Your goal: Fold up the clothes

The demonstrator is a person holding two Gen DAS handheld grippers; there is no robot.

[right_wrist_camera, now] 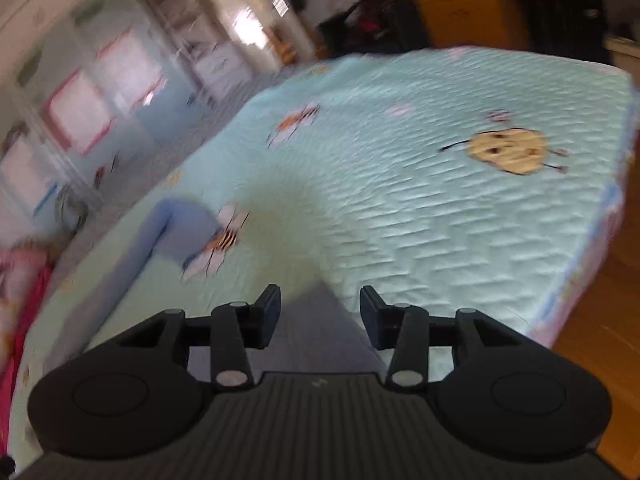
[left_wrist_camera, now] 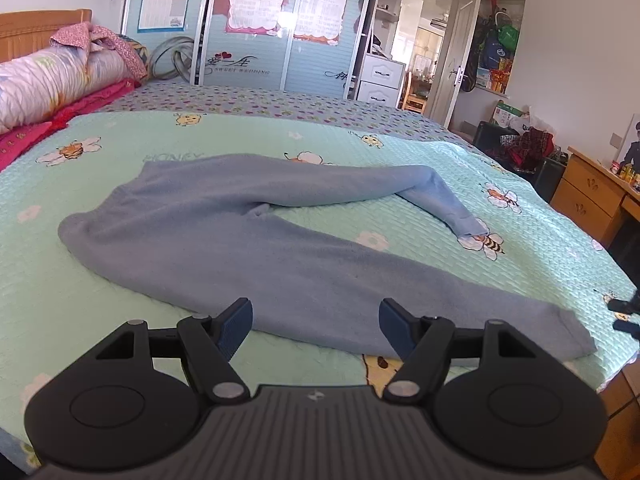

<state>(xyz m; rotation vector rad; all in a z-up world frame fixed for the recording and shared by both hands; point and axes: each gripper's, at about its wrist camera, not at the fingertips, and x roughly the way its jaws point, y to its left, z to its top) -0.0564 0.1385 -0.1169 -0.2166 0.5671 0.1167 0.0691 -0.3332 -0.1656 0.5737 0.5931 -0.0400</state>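
Light blue fleece trousers (left_wrist_camera: 248,232) lie spread on the green bee-print bedspread (left_wrist_camera: 100,288). The waist is at the left. One leg runs right toward the bed's near corner, and the other bends back at its cuff. My left gripper (left_wrist_camera: 316,320) is open and empty, just above the near leg's edge. My right gripper (right_wrist_camera: 320,312) is open over the near leg's end (right_wrist_camera: 320,336); that view is blurred. The other leg (right_wrist_camera: 160,232) shows at its left. The right gripper's fingertips (left_wrist_camera: 626,314) show at the left wrist view's right edge.
Folded quilts and a red blanket (left_wrist_camera: 60,80) lie at the bed's head on the left. A wardrobe with posters (left_wrist_camera: 256,20) stands behind the bed. A wooden desk (left_wrist_camera: 596,196) and a dark bin of clothes (left_wrist_camera: 516,148) are at the right. The bed's edge (right_wrist_camera: 580,272) drops to wooden floor.
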